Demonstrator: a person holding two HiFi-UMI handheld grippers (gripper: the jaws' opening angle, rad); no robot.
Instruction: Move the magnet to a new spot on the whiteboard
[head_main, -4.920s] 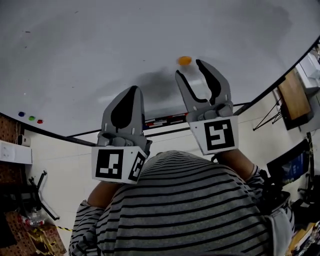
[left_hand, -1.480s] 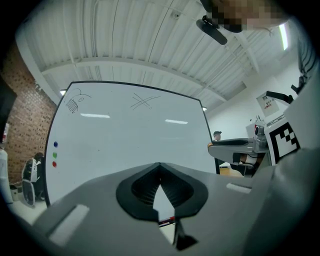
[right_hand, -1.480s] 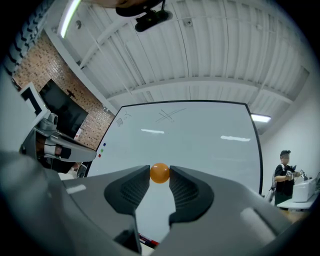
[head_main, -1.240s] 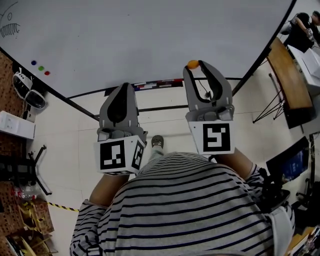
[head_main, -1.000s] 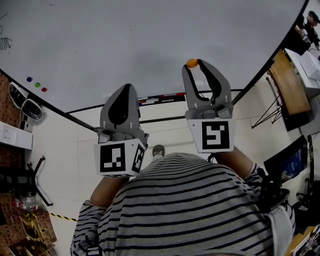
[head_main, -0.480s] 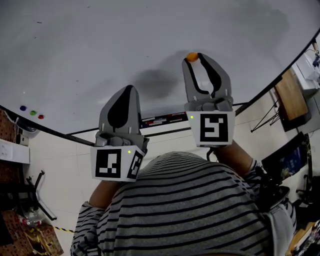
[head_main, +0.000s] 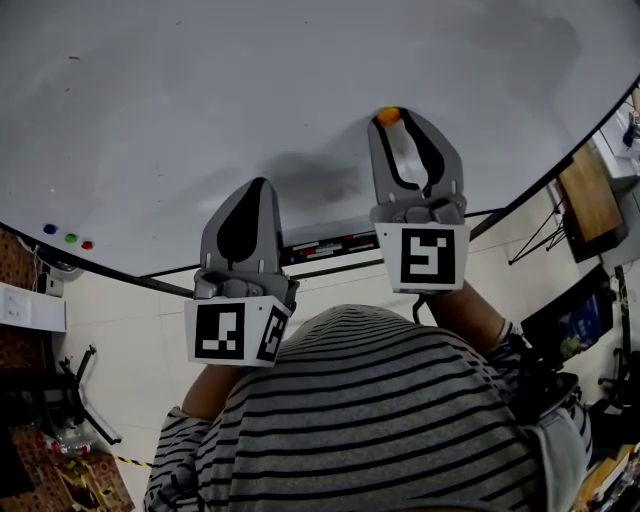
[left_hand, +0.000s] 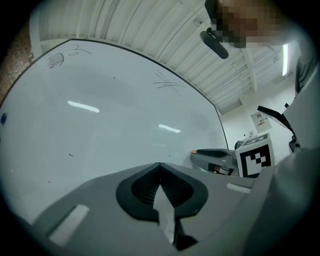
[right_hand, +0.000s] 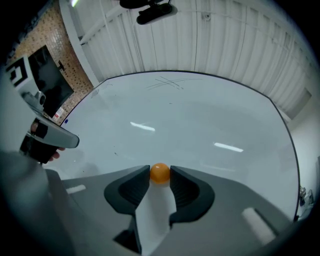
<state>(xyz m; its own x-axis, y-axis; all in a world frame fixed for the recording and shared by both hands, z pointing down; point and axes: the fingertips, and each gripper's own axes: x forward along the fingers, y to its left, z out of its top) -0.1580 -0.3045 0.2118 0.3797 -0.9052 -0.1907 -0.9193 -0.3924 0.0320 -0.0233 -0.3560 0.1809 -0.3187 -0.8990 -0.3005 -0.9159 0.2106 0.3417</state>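
One orange magnet (head_main: 387, 115), head view, is clamped in the right gripper (head_main: 396, 121) near the whiteboard's (head_main: 200, 90) bottom edge. Left gripper view: the left gripper (left_hand: 160, 167) is clenched, empty. Right gripper view: magnet gripped, so placing and release seem left.

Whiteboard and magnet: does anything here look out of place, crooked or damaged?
Nothing stands out. The orange magnet sits squarely between the tips of the right claw, in front of the whiteboard. The left claw is shut and empty. The board carries only faint pen marks; no damage shows.
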